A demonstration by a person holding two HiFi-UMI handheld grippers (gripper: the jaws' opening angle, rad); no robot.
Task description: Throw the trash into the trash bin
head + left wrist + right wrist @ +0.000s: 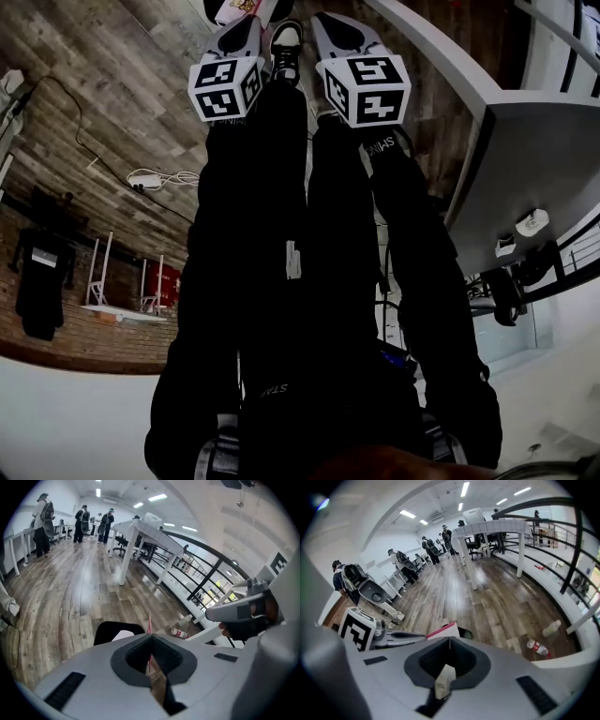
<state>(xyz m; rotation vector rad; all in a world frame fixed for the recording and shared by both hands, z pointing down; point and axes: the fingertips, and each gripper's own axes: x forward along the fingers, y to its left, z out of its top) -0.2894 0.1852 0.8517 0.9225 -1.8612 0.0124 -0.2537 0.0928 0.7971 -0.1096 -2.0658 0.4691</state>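
In the head view both grippers hang low in front of the person's black trouser legs. My left gripper (242,26) (151,637) is shut on a thin flat packet (150,623) with a red edge. From the right gripper view the packet (443,631) shows pink and white. My right gripper (333,28) (450,642) is shut, with a beige paper scrap (444,681) pinched deep between its jaws. Just past the left jaws a black bin (117,631) with something white in it stands on the wooden floor.
Plastic bottles (179,633) (536,647) lie on the floor by a low white ledge and a black railing (576,550). A white table (136,531) stands farther off, with several people behind it. The person's shoe (286,47) is between the grippers.
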